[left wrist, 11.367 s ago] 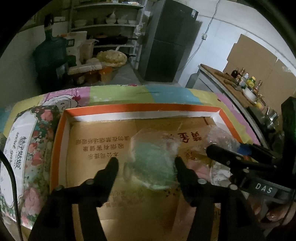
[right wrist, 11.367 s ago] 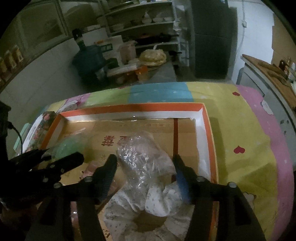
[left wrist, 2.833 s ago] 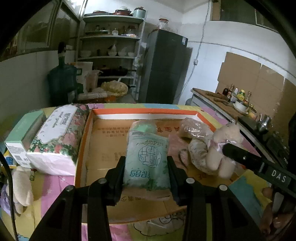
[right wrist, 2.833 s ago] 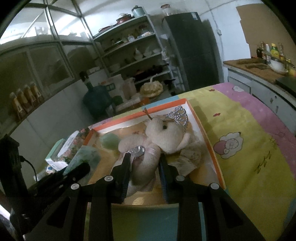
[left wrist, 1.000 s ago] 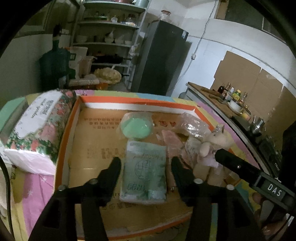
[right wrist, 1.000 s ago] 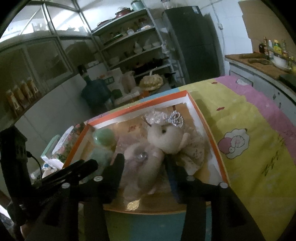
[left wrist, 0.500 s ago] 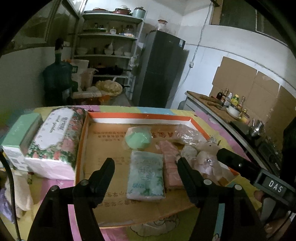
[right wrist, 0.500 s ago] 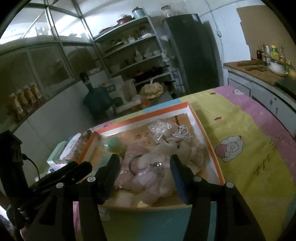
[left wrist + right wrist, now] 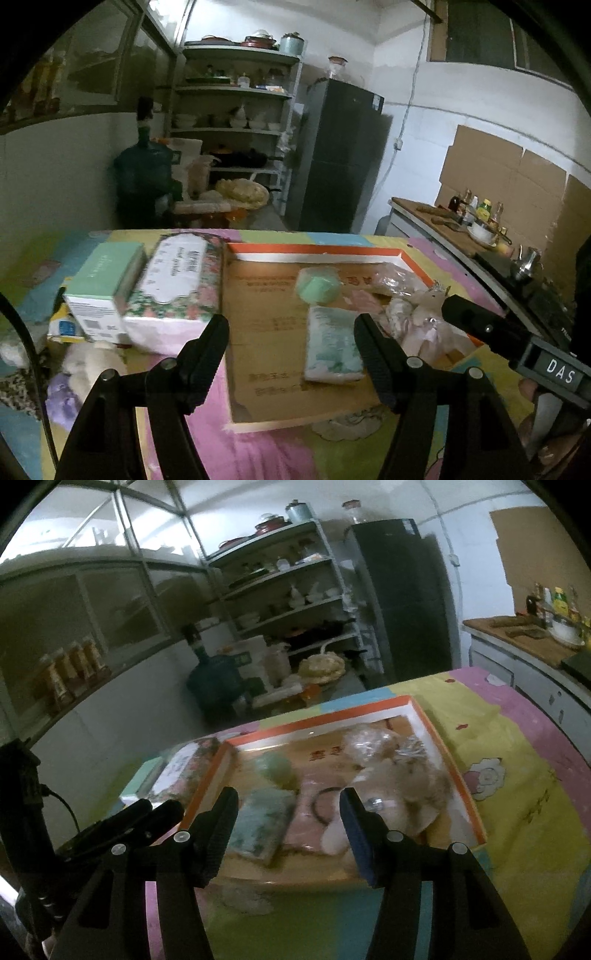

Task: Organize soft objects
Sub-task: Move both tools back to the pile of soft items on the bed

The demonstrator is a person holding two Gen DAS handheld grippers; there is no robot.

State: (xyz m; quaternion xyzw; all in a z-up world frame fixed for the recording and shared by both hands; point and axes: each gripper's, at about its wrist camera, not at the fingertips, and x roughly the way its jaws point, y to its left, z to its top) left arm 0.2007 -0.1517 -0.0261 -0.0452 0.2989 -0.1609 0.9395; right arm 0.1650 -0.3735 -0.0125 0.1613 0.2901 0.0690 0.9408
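Observation:
An orange-rimmed cardboard tray [image 9: 314, 249] [image 9: 317, 718] lies on the colourful cloth. In it lie a pale green tissue pack [image 9: 332, 343] [image 9: 258, 823], a round green soft item [image 9: 317, 288] [image 9: 277, 768], a pink pack [image 9: 310, 819], a clear bag [image 9: 397, 278] and a cream plush bear with a tiara [image 9: 424, 314] [image 9: 410, 779]. My left gripper [image 9: 291, 332] is open and empty, above the tray's near left part. My right gripper [image 9: 288, 808] is open and empty, above the tray's near edge.
A floral tissue pack [image 9: 177, 284] and a mint box [image 9: 103, 280] stand left of the tray. A plush toy [image 9: 88, 365] lies at the near left. Shelves, a water jug [image 9: 144, 184] and a dark fridge [image 9: 340, 155] stand behind. A counter [image 9: 461, 236] runs along the right.
Both grippers have opened, let go of the tissue pack and the bear in the tray, and drawn back and up. The left view has swung left.

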